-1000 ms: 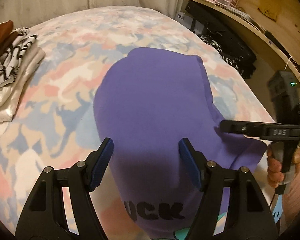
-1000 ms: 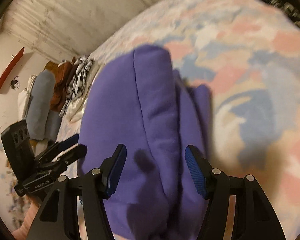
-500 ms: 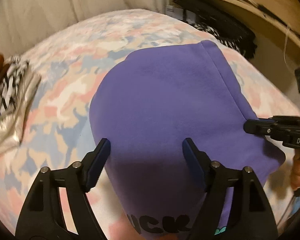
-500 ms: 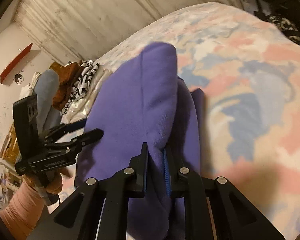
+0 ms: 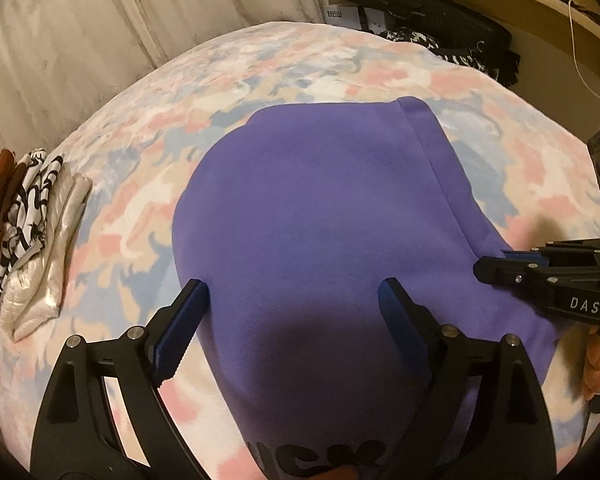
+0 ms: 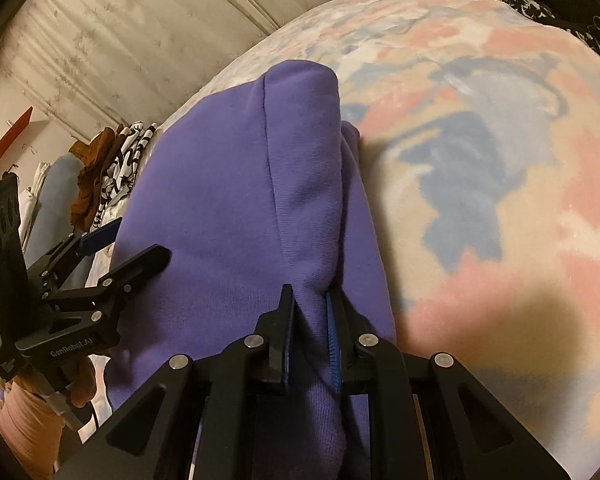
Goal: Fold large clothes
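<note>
A purple sweatshirt [image 5: 320, 216] lies folded on the patterned bedspread [image 5: 260, 64], with black lettering at its near edge. My left gripper [image 5: 292, 300] is open and hovers over its near part, jaws wide on either side of the cloth. My right gripper [image 6: 310, 308] is shut on the sweatshirt's [image 6: 228, 200] ribbed hem edge. It also shows in the left wrist view [image 5: 500, 266], at the garment's right side. The left gripper shows in the right wrist view [image 6: 128, 248], open at the garment's left side.
A pile of folded clothes [image 5: 28, 216] lies at the bed's left side. Curtains [image 5: 100, 20] hang behind the bed. A wooden shelf [image 5: 500, 4] with dark bags [image 5: 440, 36] under it stands at the far right. The bedspread [image 6: 500, 160] stretches right of the sweatshirt.
My right gripper closed on the sweatshirt's hem edge, having been open a second ago. The left gripper stayed open and shifted a little over the garment.
</note>
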A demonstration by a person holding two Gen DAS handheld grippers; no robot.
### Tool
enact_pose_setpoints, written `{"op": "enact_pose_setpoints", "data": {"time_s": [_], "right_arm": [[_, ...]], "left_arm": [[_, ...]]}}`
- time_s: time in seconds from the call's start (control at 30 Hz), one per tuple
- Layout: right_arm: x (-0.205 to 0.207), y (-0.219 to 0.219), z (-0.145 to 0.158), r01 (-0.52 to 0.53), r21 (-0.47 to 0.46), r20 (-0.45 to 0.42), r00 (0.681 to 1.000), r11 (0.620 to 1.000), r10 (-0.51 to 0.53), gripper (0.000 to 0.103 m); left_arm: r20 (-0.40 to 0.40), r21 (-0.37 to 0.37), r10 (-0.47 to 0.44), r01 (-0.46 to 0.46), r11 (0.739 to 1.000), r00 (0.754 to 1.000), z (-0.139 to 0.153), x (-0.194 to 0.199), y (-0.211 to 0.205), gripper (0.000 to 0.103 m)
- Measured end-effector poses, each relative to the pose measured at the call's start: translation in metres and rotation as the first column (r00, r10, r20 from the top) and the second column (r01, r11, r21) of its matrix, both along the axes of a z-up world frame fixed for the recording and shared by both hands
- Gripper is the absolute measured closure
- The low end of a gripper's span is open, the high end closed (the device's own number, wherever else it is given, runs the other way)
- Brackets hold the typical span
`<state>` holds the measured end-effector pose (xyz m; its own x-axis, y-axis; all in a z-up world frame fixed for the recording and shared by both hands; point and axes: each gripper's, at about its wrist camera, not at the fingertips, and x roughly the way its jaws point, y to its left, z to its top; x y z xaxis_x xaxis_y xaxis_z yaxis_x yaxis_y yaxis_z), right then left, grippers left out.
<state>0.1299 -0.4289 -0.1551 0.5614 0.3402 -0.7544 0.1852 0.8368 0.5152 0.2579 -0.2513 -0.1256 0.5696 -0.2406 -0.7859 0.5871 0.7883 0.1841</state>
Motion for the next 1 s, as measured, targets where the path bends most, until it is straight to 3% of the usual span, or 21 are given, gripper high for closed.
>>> {"op": "enact_pose_setpoints", "data": {"time_s": [0.13,0.27,0.43,0.5,0.77,0.9,1.0], "right_arm": [[0.008,0.017,0.002,-0.014,-0.061,-0.002,1.0,0.998,0.014,0.089],[0.01,0.027,0.008,-0.029,-0.093,-0.015,0.999,0.995,0.028,0.083],[0.008,0.034,0.035,-0.045,-0.106,-0.031,0.999,0.993,0.042,0.063],[0.006,0.037,0.05,-0.051,-0.141,-0.025,0.999,0.989,0.048,0.06],[0.033,0.042,0.117,-0.025,-0.215,0.06,0.997,0.976,0.039,0.059],[0.074,0.052,0.143,-0.023,-0.202,0.116,0.992,0.979,0.047,0.059],[0.109,0.064,0.146,-0.038,-0.21,0.112,0.992,0.977,0.063,0.059]], "left_arm": [[-0.009,-0.053,0.017,-0.018,0.998,1.0,0.002,0.002,0.011,0.017],[-0.07,-0.093,0.048,-0.055,0.994,0.996,0.01,0.009,0.022,0.017],[-0.133,-0.133,0.084,-0.102,0.986,0.988,0.025,0.01,0.037,0.017],[-0.124,-0.136,0.081,-0.098,0.986,0.989,0.034,0.007,0.043,0.017],[-0.132,-0.139,0.189,-0.207,0.968,0.973,0.05,0.039,0.07,0.017],[-0.172,-0.154,0.254,-0.281,0.947,0.952,0.045,0.071,0.076,0.017],[-0.196,-0.172,0.268,-0.302,0.938,0.943,0.039,0.091,0.076,0.017]]}}
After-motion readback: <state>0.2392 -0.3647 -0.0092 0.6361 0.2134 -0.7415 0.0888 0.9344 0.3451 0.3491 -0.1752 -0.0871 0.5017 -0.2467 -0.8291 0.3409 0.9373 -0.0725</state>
